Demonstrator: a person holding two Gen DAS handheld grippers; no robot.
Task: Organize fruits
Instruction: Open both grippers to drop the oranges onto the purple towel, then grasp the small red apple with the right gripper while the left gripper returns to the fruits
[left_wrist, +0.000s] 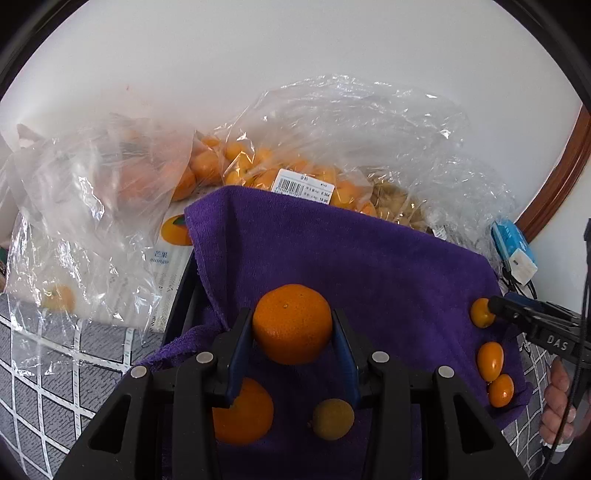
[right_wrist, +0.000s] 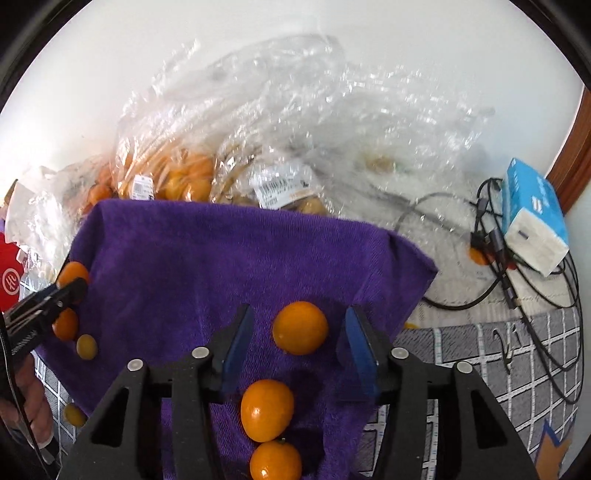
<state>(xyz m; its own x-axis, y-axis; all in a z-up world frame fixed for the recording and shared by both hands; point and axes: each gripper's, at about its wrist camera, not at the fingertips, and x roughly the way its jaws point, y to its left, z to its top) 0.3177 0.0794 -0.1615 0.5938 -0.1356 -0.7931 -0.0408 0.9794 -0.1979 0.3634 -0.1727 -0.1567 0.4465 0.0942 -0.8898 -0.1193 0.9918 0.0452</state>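
A purple towel (left_wrist: 351, 251) covers a box. In the left wrist view my left gripper (left_wrist: 293, 330) is shut on a large orange (left_wrist: 291, 323), held over the towel. Another orange (left_wrist: 243, 410) and a dull greenish kumquat (left_wrist: 332, 419) lie below it. In the right wrist view my right gripper (right_wrist: 299, 345) is open around a kumquat (right_wrist: 300, 326) on the towel (right_wrist: 221, 258), fingers apart from it. Two more kumquats (right_wrist: 266, 410) lie below. The right gripper's tip (left_wrist: 495, 306) shows beside kumquats (left_wrist: 489, 360) at the towel's right edge.
Clear plastic bags of small oranges (left_wrist: 236, 162) and other fruit (right_wrist: 177, 177) lie behind the towel against a white wall. A mango box (left_wrist: 170, 251) sits left. A blue tissue pack (right_wrist: 532, 218) and black cables (right_wrist: 517, 280) lie right on a grey checked cloth (right_wrist: 498, 354).
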